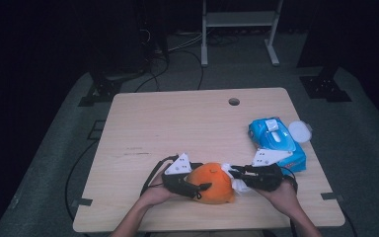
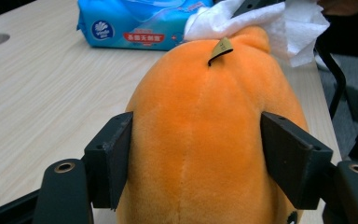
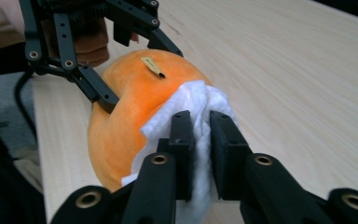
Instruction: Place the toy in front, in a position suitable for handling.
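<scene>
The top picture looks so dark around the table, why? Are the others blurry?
High view: light falls on the table, the room behind stays black. Left gripper view: the orange plush toy looks sharp. Right gripper view: the white wipe looks soft, the far tabletop smeared.

Bare tabletop (image 1: pixel 177 123) left and ahead; blue wipes pack (image 1: pixel 276 140) close beside the right hand-held gripper (image 1: pixel 237 177).

The table (image 1: pixel 177 128) has a light wood-grain top with rounded corners and a round cable hole (image 1: pixel 234 101) near its far edge. It stands on grey floor covering (image 1: pixel 54 148). Black cables (image 1: pixel 172 59) run across the floor behind it. A white metal frame (image 1: pixel 239 24) stands farther back. The surrounding room is dark.
</scene>
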Demonstrator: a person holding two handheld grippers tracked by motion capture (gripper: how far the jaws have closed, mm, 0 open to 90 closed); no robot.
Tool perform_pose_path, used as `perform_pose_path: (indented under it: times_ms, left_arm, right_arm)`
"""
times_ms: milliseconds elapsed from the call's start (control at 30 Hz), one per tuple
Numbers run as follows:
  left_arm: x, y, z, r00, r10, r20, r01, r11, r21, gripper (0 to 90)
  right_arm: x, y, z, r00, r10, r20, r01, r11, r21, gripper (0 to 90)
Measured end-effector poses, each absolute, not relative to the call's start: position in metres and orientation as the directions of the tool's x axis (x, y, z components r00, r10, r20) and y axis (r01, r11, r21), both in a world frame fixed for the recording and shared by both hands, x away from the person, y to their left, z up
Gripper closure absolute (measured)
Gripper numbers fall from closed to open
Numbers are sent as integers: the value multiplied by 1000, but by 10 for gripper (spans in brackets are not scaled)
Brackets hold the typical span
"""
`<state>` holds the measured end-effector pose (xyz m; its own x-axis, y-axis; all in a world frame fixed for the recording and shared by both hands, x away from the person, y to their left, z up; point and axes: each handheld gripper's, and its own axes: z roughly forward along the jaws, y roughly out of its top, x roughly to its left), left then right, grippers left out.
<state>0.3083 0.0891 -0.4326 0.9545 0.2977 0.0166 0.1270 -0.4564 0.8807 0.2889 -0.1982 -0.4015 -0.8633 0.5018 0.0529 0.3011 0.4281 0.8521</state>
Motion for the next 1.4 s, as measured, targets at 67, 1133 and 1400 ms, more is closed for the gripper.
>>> perform_pose_path:
  times_ms: [67, 1133, 1400]
  left_arm:
    - [307, 88, -431, 958, 282, 44, 99, -472, 876, 288]
    - [315, 77, -434, 923, 376, -76, 246, -427, 870, 306]
    - [322, 83, -437, 896, 422, -139, 317, -389, 865, 316]
  right_arm:
    - [290, -199, -402, -868, 491, 76, 314, 423, 850, 739]
    - [278, -192, -380, -875, 483, 36, 250, 387, 887, 829]
    - [287, -190, -402, -838, 541, -68, 258, 504, 824, 833]
